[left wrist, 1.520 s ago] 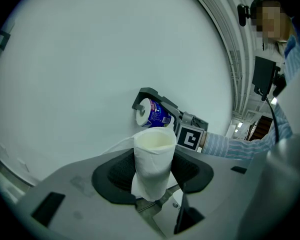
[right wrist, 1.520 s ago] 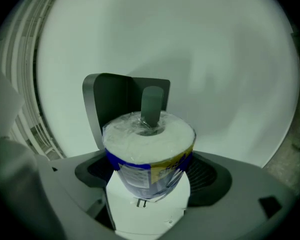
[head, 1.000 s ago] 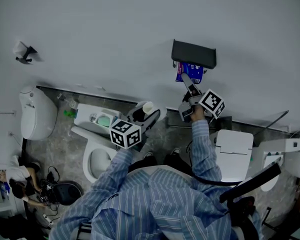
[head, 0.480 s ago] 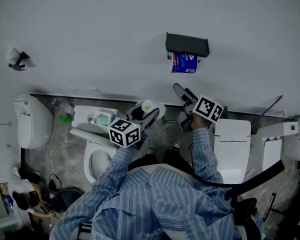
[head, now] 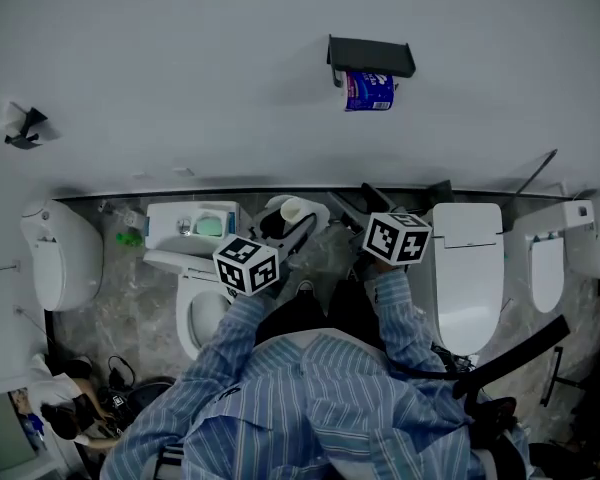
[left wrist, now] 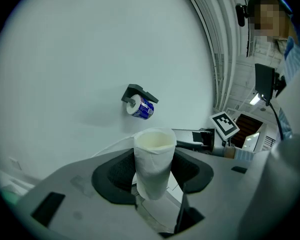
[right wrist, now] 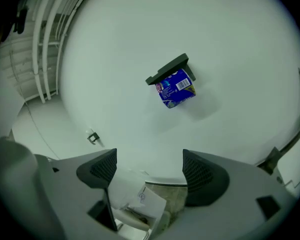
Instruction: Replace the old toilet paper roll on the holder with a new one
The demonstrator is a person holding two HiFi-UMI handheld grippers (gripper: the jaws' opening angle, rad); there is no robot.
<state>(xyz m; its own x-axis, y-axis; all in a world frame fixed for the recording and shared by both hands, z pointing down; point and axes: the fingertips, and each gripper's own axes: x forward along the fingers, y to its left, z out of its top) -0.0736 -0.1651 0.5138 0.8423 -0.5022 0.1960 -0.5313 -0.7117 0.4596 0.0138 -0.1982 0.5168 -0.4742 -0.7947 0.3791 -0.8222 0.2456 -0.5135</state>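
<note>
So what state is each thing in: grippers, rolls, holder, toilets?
Left gripper: shut on white roll.
White roll: upright, held.
Right gripper: open, empty.
Holder: carries blue roll.
Toilet below left gripper: bowl uncovered.
Toilet beside right gripper: lid down.

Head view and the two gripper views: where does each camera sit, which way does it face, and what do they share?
Head view: on the person's head, looking steeply down the wall; shows striped sleeves, the left gripper and the right gripper.
Left gripper view: on the left gripper, facing the wall along jaws shut on a white paper roll; the right gripper shows at right.
Right gripper view: on the right gripper, facing the wall along open, empty jaws.
Shared: all three see the holder and its blue-wrapped roll.
</note>
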